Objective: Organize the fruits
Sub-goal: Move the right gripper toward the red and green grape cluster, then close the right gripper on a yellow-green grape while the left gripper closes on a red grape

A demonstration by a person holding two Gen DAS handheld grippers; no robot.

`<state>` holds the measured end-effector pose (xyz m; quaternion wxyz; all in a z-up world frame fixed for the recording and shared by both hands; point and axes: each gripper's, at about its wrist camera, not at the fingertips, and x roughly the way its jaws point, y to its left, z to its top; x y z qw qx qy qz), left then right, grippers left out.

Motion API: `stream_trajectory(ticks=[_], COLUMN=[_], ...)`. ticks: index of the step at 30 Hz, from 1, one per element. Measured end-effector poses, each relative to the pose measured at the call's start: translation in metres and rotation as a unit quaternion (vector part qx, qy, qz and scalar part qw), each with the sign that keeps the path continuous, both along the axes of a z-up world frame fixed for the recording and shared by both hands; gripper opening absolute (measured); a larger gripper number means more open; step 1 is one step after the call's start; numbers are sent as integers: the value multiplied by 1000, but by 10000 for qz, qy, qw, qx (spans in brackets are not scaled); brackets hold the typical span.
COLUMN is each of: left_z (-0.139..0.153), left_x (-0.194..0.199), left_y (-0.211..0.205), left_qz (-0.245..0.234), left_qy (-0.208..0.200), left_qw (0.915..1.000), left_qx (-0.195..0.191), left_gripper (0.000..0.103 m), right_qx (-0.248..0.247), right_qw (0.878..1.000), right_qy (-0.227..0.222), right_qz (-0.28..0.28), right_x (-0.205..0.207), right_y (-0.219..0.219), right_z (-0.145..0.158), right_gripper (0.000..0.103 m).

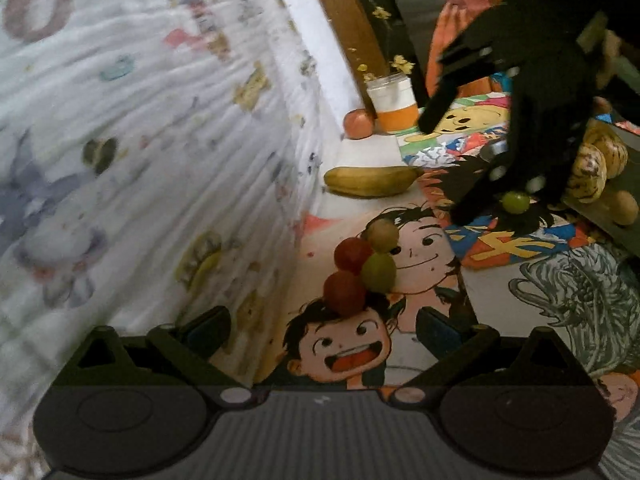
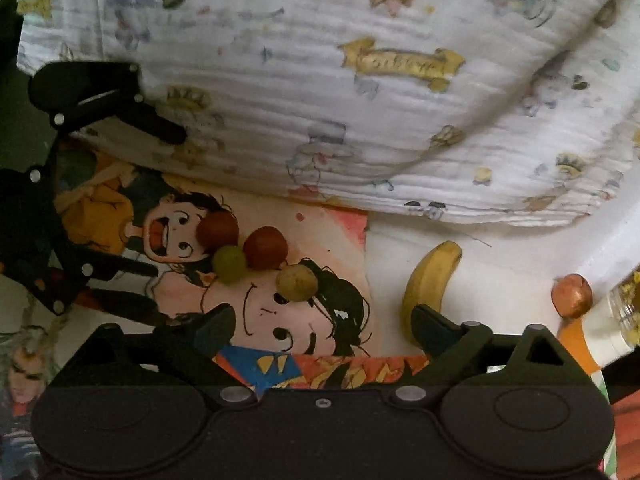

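fruits: 4 small round fruits (image 1: 362, 268) bunched on a cartoon-printed mat (image 1: 520, 288), 2 red and 2 green; no long axis to speak of.
bunch line: in the left wrist view the 4 run from near the left gripper up and away toward the banana.
banana (image 1: 372, 181): on the white floor just off the mat's edge; its long axis lies crosswise in the left wrist view, stem end pointing right toward the mat.
apple (image 1: 359, 124): reddish, beyond the banana, just beside a jar with an orange band (image 1: 394, 102).
single green fruit (image 1: 516, 203): apart from the bunch, under the right gripper's fingers.
left gripper (image 1: 320, 330): jaws wide, nothing between them, bunch just ahead.
right gripper (image 2: 322, 326): jaws wide, nothing gripped; banana tip beside its right finger.
spotted bananas (image 1: 592, 168): far right on a dark tray.
bedsheet (image 2: 360, 80): white, printed, hanging beside the mat.
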<state>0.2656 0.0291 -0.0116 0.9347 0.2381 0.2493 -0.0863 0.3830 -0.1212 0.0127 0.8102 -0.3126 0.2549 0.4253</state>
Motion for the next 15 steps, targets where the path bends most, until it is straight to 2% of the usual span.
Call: stream_trajectory(ticks=[10, 11, 13, 15], left_z=[-4, -4, -6, -6], left_x=[23, 25, 30, 34], left_y=[-6, -6, -6, -5], left_qz=[-171, -166, -146, -159], left_qy=[103, 138, 241, 268], left_qw=[9993, 9992, 9992, 9993], left_qx=[319, 329, 298, 228], left_gripper=[81, 78, 66, 66], right_qx=[32, 46, 52, 45], right_qw=[9999, 9999, 9998, 9997], right_qy=[-14, -2, -38, -75], right_qz=[115, 131, 193, 236], right_x=[10, 10, 10, 11], right_y=[6, 6, 9, 11], right_z=[-21, -21, -22, -22], right_gripper=[79, 79, 77, 72])
